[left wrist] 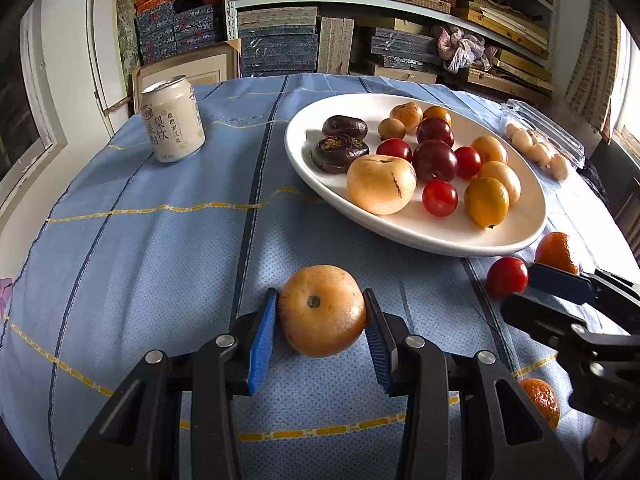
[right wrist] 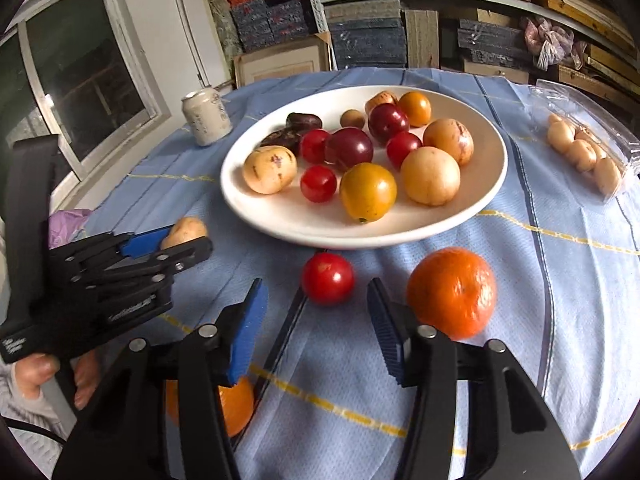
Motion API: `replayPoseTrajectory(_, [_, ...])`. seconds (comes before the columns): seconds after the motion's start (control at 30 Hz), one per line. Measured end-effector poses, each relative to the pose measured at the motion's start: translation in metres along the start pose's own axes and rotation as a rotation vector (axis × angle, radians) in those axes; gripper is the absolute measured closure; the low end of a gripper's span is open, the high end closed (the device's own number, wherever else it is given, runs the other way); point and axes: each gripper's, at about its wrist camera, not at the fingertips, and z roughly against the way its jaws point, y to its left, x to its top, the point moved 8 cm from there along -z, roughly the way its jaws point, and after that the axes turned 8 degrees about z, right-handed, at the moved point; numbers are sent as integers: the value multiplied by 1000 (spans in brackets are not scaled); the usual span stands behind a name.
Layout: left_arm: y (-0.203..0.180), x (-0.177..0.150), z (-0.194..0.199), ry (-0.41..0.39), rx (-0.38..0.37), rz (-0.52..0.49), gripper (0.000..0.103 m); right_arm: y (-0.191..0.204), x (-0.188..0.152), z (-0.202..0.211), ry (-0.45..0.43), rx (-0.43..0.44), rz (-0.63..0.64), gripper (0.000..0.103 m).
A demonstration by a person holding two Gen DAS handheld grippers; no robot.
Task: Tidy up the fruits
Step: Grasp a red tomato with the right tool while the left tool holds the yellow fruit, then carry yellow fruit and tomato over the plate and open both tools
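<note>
So the left gripper [left wrist: 320, 316] has its blue fingers [left wrist: 262, 344] clamped on either side of a tan, roundish fruit [left wrist: 322, 310] that sits on the blue cloth [left wrist: 160, 264] covering the surface, just in front of the white plate [left wrist: 400, 232]. From the right wrist view you can see that same fruit poking out past the left gripper's tips, over on the left. The right gripper [right wrist: 318, 324] is spread apart with nothing pinched; a small red tomato [right wrist: 327, 278] sits on the cloth just ahead of its fingertips, roughly in line with the gap, not touching either pad as far as I can tell. An orange mandarin [right wrist: 452, 292] sits just to the right of the right-hand finger, and a second one [right wrist: 236, 404] is half hidden under the left-hand finger. The plate is already loaded: red tomatoes, a couple of dark plums, yellow-orange fruits, tan ones and two dark brown pieces at the back. A pale drink can [left wrist: 173, 120] stands off to the left of the plate, and a clear plastic tray [right wrist: 588, 148] of small pale fruits lies to the right.
</note>
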Motion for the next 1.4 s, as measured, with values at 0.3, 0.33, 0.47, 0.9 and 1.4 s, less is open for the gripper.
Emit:
replayPoseTrajectory(0.3, [-1, -1, -3, 14, -8, 0, 60, -1, 5, -16, 34, 0, -2, 52])
replayPoseTrajectory(0.33, [-1, -1, -3, 16, -9, 1, 60, -1, 6, -16, 33, -1, -1, 52])
replayPoseTrajectory(0.47, [-1, -1, -4, 20, -13, 2, 60, -3, 6, -21, 48, -2, -7, 74])
replayPoseTrajectory(0.9, [-19, -7, 7, -7, -55, -39, 60, -3, -20, 53, -81, 71, -48, 74])
replayPoseTrajectory(1.4, [-30, 68, 37, -84, -11, -87, 60, -55, 63, 107, -209, -9, -55, 74])
